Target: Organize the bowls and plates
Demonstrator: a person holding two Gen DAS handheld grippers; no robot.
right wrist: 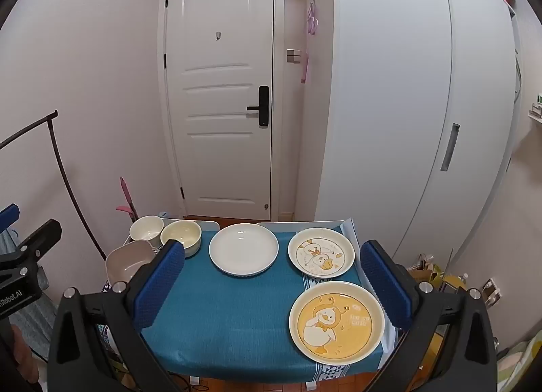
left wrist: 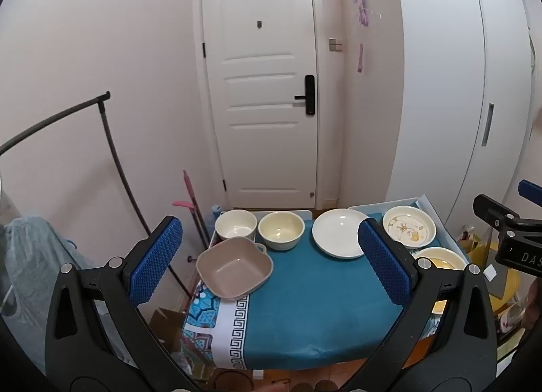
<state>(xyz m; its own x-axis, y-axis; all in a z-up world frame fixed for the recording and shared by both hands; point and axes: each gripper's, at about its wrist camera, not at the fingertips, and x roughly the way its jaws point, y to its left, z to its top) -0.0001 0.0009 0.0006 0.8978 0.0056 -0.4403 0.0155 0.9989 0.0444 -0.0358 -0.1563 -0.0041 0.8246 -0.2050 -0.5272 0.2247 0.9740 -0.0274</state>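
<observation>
- The left gripper [left wrist: 271,256] and the right gripper [right wrist: 274,283] both hover above the near side of the table [left wrist: 315,317], jaws spread wide and empty.
- The near half of the blue cloth [right wrist: 223,317] is bare, leaving free room.
- Along the far edge stand a white bowl [left wrist: 236,224], a cream bowl [left wrist: 281,230], a white plate [right wrist: 243,248] and a duck plate [right wrist: 320,256].
- The square tan bowl [left wrist: 234,268] overhangs the left edge.
- Only the right view shows the whole yellow duck plate [right wrist: 336,320], near the right edge.
</observation>
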